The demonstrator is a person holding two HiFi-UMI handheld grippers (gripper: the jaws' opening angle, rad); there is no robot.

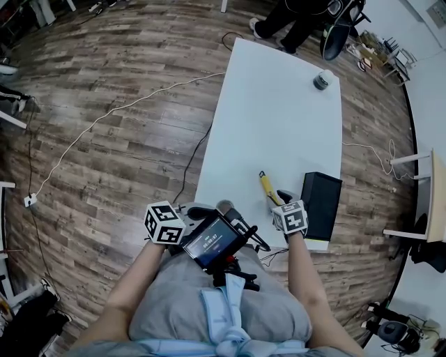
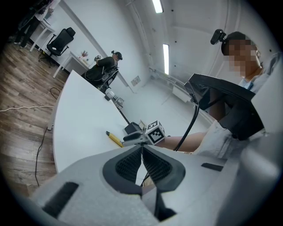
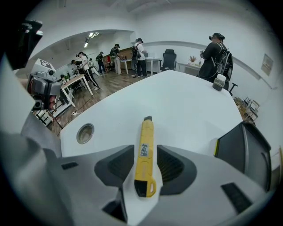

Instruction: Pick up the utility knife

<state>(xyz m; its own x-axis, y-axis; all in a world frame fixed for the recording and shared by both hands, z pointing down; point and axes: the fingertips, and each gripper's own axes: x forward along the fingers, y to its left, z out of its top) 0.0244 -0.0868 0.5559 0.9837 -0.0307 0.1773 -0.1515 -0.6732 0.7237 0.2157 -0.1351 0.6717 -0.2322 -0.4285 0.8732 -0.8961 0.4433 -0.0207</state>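
Note:
A yellow utility knife [image 1: 267, 187] lies on the white table [image 1: 279, 118] near its front edge, with its black tip pointing away from me. My right gripper [image 1: 280, 200] points steeply down over its near end. In the right gripper view the knife [image 3: 145, 154] lies lengthwise between the two dark pads [image 3: 116, 167] of the right gripper [image 3: 145, 152], which is open, with a gap on each side. My left gripper [image 1: 195, 213] hangs off the table by my chest. In its own view the left gripper [image 2: 142, 148] is shut and empty, and the knife [image 2: 114, 138] shows beyond it.
A black box [image 1: 320, 204] stands just right of the knife, also seen as the box [image 3: 245, 152] at the right. A small cylinder [image 1: 322, 80] sits at the far end. A round cable hole [image 3: 85, 133] is at the table's left. A person [image 1: 300, 17] stands beyond the table.

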